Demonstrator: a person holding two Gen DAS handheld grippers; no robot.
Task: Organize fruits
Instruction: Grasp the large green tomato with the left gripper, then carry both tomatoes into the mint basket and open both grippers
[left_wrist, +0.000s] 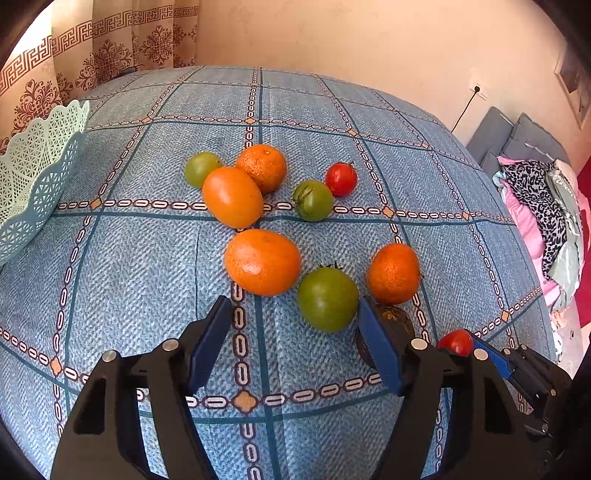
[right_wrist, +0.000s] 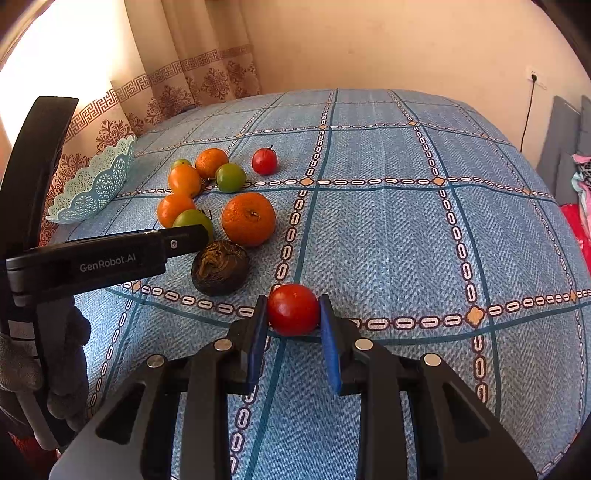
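Several fruits lie on the blue checked tablecloth (right_wrist: 388, 236): oranges (left_wrist: 262, 261), green tomatoes (left_wrist: 328, 298), a red tomato (left_wrist: 341, 179) and a dark wrinkled fruit (right_wrist: 219, 267). My right gripper (right_wrist: 293, 314) is shut on another red tomato (right_wrist: 293, 309), its blue pads pressing both sides, low over the cloth. That tomato (left_wrist: 456, 341) also shows at the lower right of the left wrist view. My left gripper (left_wrist: 295, 343) stands open just short of the nearest green tomato, holding nothing. Its right finger (left_wrist: 380, 347) partly hides the dark fruit (left_wrist: 397, 323).
A pale green lace-pattern basket (left_wrist: 37, 166) sits at the table's far left edge, seen as the basket (right_wrist: 92, 184) in the right wrist view too. Curtains hang behind it. A gloved hand (right_wrist: 22, 369) holds the left gripper. Clothes (left_wrist: 543, 214) are piled at the right.
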